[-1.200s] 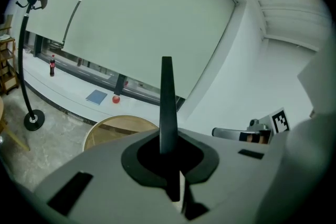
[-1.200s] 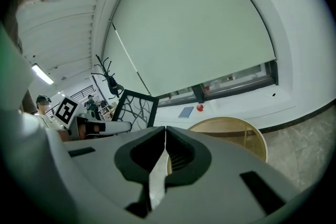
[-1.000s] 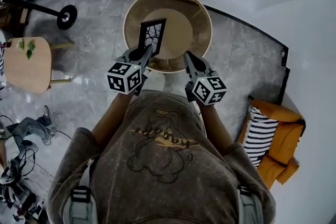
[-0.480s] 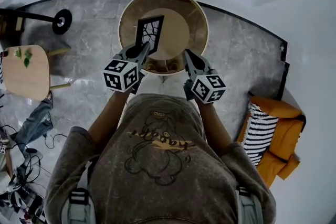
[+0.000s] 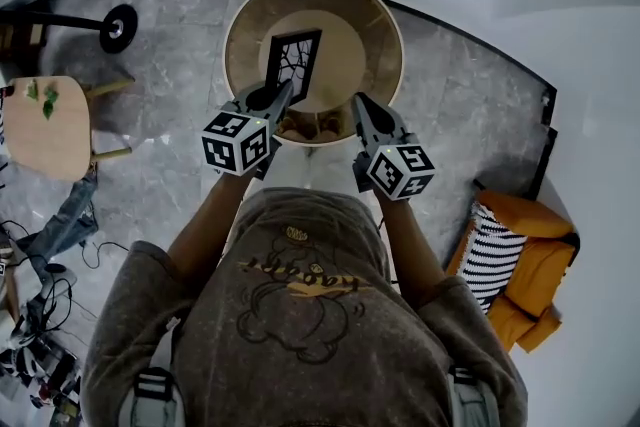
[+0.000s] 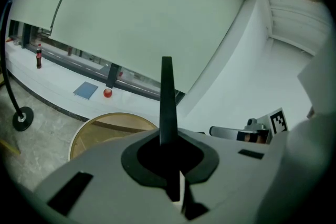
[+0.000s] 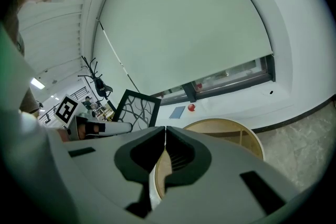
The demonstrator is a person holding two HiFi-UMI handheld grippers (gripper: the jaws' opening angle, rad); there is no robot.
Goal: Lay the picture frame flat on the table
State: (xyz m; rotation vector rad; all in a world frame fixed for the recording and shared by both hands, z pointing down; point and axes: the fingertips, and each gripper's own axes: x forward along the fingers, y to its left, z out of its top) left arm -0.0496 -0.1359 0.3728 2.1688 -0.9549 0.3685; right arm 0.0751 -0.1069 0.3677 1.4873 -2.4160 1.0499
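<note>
Picture frame stands upright, upper centre, clamped at its lower edge by the left tongs over the round bench (right tongs closed, empty).

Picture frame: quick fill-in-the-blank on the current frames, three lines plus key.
The left gripper is shut on the picture frame, which stands ____, not flat.
The wooden table below it is ____ in shape.
The right gripper is shut and holds ____.
Missing words: upright; round; nothing.
</note>
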